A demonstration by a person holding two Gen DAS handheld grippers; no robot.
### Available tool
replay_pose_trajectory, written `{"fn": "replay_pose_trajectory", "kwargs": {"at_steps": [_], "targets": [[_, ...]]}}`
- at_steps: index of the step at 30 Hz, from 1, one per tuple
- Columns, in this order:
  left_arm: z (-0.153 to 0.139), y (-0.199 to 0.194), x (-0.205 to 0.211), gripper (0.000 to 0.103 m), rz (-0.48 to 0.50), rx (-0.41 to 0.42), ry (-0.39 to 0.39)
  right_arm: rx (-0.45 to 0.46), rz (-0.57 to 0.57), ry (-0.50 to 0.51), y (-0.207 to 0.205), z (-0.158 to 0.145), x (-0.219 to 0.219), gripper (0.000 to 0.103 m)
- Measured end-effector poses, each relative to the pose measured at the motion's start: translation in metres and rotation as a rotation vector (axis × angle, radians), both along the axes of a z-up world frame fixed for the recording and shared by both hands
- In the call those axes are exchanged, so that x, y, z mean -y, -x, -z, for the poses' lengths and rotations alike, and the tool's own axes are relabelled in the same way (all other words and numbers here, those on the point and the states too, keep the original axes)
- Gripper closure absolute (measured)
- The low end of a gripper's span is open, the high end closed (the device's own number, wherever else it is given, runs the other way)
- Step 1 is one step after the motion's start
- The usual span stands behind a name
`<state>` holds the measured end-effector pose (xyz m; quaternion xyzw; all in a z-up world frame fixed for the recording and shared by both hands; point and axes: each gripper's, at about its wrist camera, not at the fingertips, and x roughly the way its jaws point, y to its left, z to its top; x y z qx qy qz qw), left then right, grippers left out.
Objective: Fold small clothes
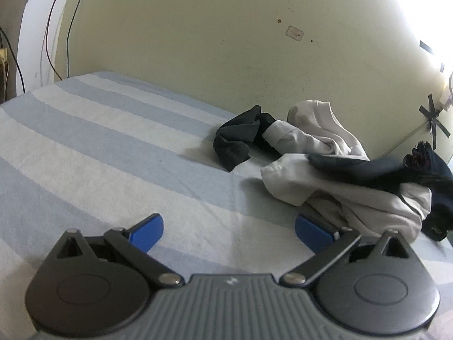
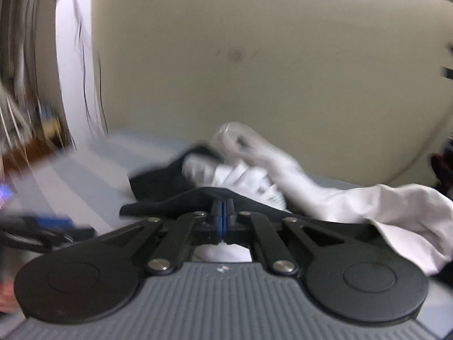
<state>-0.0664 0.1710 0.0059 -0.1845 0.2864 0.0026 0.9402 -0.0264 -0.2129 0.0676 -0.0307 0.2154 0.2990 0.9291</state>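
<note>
From the left wrist view I note cables [image 1: 68, 22] hanging down the wall [image 1: 198, 42] at ten o'clock. The bed sheet [image 1: 99, 147], striped pale blue and white, fills the lower left and centre. My left gripper [image 1: 229, 229] hovers over it with its jaws released and wide apart; nothing lies between the blue fingertips [image 1: 148, 231], and the right-hand fingertip sits just beside the edge of the white garment [image 1: 325, 189].

At about one o'clock from that gripper lies a dark grey sock [image 1: 236, 138], crumpled, touching the white clothing behind it. At two o'clock the pile continues: a white sock [image 1: 314, 119] at the back near the wall, and a dark navy garment [image 1: 368, 170] draped across the white one. Black tape [image 1: 433, 119] is stuck crosswise on the wall at three o'clock.

The right wrist view is blurred. My right gripper [image 2: 222, 212] is clenched, its blue pads pressed together on the edge of a dark garment [image 2: 170, 204] at twelve o'clock; whether this is the navy piece seen from the other camera I cannot tell. Beyond it, at one o'clock, lies white ribbed cloth [image 2: 243, 178], and at three o'clock a larger white piece [image 2: 396, 212] rests on the sheet.
</note>
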Motion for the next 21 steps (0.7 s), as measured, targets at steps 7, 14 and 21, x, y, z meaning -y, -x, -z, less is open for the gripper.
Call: {"fn": "replay_pose_trajectory", "kwargs": {"at_steps": [7, 14, 21], "targets": [[-0.014, -0.035, 0.005, 0.0, 0.029, -0.012, -0.018, 0.152, 0.34, -0.058, 0.071, -0.042, 0.146, 0.1], [-0.028, -0.101, 0.037, 0.0, 0.147, -0.045, 0.011, 0.14, 0.795, -0.056, 0.112, -0.028, 0.249, 0.067], [-0.019, -0.108, 0.074, 0.095, 0.278, -0.092, 0.134, 0.093, 0.613, -0.141, 0.1, -0.012, 0.214, 0.04]]}}
